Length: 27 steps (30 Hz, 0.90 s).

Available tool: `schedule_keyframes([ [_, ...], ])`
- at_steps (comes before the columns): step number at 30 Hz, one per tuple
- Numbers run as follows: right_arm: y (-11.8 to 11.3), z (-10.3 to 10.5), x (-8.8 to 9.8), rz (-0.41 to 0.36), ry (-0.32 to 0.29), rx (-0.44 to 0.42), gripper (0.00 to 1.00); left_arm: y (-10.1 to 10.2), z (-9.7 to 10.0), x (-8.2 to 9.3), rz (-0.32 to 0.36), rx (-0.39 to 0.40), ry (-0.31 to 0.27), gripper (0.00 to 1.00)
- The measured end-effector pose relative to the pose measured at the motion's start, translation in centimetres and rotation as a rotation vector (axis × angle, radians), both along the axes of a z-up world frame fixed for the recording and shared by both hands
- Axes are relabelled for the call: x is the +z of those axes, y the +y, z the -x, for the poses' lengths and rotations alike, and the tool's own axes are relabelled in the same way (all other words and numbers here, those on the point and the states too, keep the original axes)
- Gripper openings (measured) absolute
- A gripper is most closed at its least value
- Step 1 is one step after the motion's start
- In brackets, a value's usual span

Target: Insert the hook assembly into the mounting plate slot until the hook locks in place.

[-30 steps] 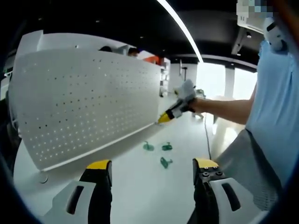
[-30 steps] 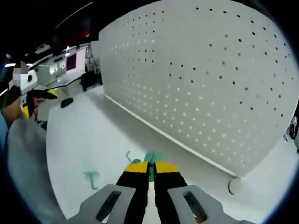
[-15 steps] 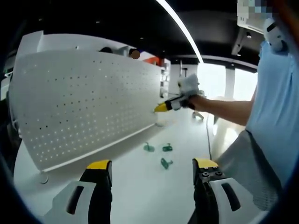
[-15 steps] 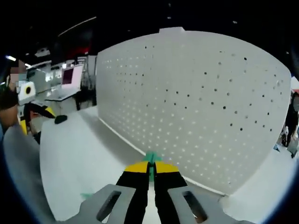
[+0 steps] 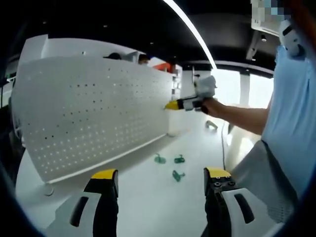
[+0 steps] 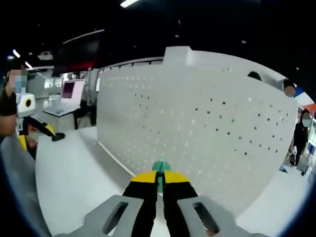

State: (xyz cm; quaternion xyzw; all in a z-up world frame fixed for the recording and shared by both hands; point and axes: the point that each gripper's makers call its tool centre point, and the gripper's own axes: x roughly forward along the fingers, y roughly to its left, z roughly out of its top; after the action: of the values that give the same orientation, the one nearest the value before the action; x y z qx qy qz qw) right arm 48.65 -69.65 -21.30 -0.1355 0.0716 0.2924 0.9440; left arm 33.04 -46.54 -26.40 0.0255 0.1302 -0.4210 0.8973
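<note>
The green hook point(image 6: 160, 167) sits pinched at the tips of my right hand-held gripper point(image 6: 159, 178), jaws closed on it. Over the last second I have lifted it off the counter point(image 5: 148, 197) and levelled it at the white pegboard point(image 6: 207, 128); it now faces the board's lower holes, apart from them. Insertion has not begun, I judge. 3 spare green hooks point(image 5: 170, 165) lie on the counter at 12 o'clock of my left hand-held gripper point(image 5: 160, 180), which hangs wide and empty.
</note>
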Motion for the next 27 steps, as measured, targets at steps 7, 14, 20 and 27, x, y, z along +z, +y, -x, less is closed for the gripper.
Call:
schedule_keyframes([
  [7, 0.1, -0.4, 2.3, -0.027, -0.080, -0.018, 0.01, 0.1, -0.1, 0.4, -0.003, 0.005, -0.011, 0.72],
  [14, 0.8, -0.9, 5.6, -0.074, -0.183, -0.042, 0.01, 0.0, -0.1, 0.6, -0.005, 0.000, -0.015, 0.72],
  [20, 1.8, -1.5, 8.1, -0.107, -0.255, -0.050, 0.01, 0.1, -0.2, 0.5, -0.006, -0.001, -0.011, 0.72],
  [27, 2.8, -2.0, 9.8, -0.106, -0.301, -0.048, 0.01, 0.0, -0.1, 0.2, -0.006, -0.004, -0.004, 0.72],
])
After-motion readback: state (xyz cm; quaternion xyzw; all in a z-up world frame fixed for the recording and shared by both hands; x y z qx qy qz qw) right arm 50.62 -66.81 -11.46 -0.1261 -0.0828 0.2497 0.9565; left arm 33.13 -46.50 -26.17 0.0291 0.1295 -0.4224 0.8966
